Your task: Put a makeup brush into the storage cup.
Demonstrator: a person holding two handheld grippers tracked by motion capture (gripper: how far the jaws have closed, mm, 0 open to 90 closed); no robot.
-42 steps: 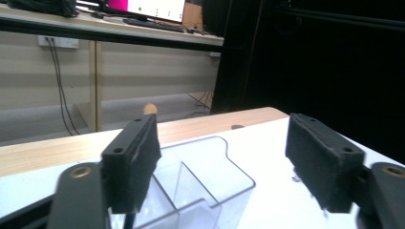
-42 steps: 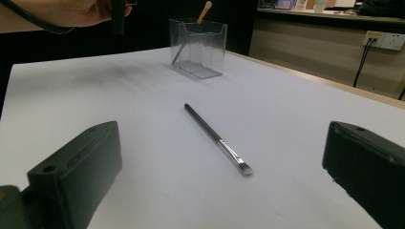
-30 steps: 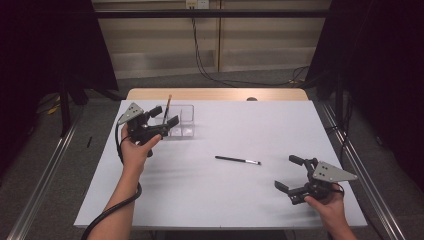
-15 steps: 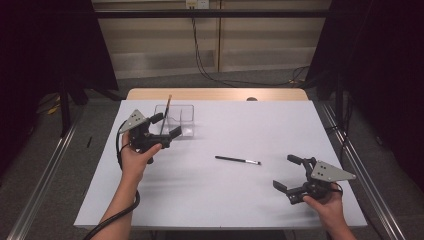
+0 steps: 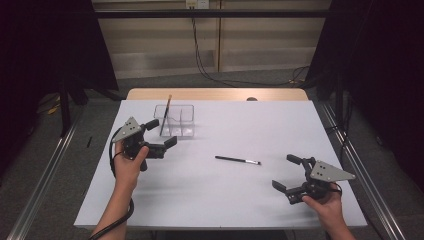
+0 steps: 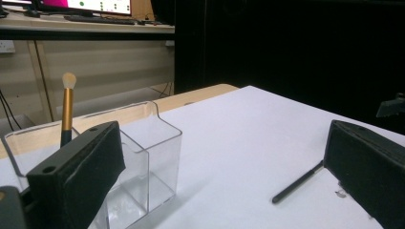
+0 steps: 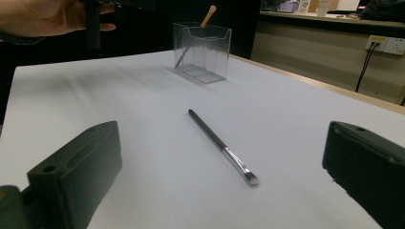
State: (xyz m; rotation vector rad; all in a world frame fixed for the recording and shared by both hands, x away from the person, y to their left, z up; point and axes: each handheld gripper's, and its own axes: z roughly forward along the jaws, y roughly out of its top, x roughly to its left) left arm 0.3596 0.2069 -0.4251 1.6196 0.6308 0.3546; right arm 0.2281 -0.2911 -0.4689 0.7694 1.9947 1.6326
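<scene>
Your left gripper [image 5: 159,136] sits just beside the clear box [image 5: 175,121], which stands right in front of its jaws with a gold brush [image 5: 165,114] leaning inside. Your right gripper [image 5: 292,172] has bare white table [image 5: 300,130] all around it. The thin black brush [image 5: 238,160] lies flat ahead of it, with open room between.

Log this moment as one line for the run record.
left gripper: open, jaws just opened, empty, beside clear box | gold brush: leaning in box | right gripper: open, empty | black brush: flat on table
</scene>
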